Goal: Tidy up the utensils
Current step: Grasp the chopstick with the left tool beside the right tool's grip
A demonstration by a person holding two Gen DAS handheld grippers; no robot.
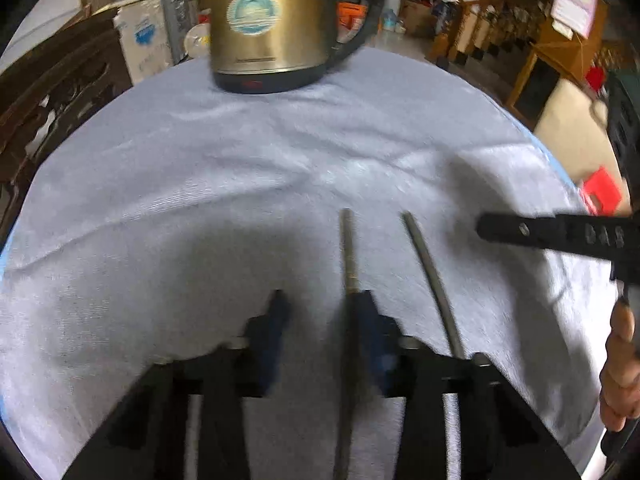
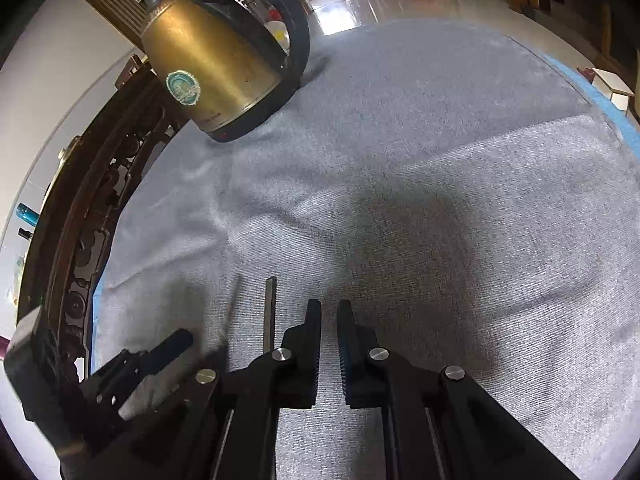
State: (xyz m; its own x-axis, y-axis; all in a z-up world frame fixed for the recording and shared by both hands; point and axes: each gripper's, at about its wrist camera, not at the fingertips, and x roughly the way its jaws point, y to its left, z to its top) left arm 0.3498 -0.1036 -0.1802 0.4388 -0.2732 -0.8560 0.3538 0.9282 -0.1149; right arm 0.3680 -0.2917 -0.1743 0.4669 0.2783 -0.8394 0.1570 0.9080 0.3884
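Observation:
Two thin metal utensil handles lie side by side on the grey cloth. In the left wrist view one handle runs under my right fingertip and the other lies just right of it. My left gripper is open above the cloth and holds nothing. In the right wrist view the same handles show as a flat bar and a blurred rod left of my right gripper. Its jaws stand a narrow gap apart with nothing between them. The utensil heads are hidden.
A brass-coloured electric kettle with a black handle stands at the far side of the table, also in the right wrist view. The other gripper reaches in from the right. A dark carved wooden chair stands at the left edge.

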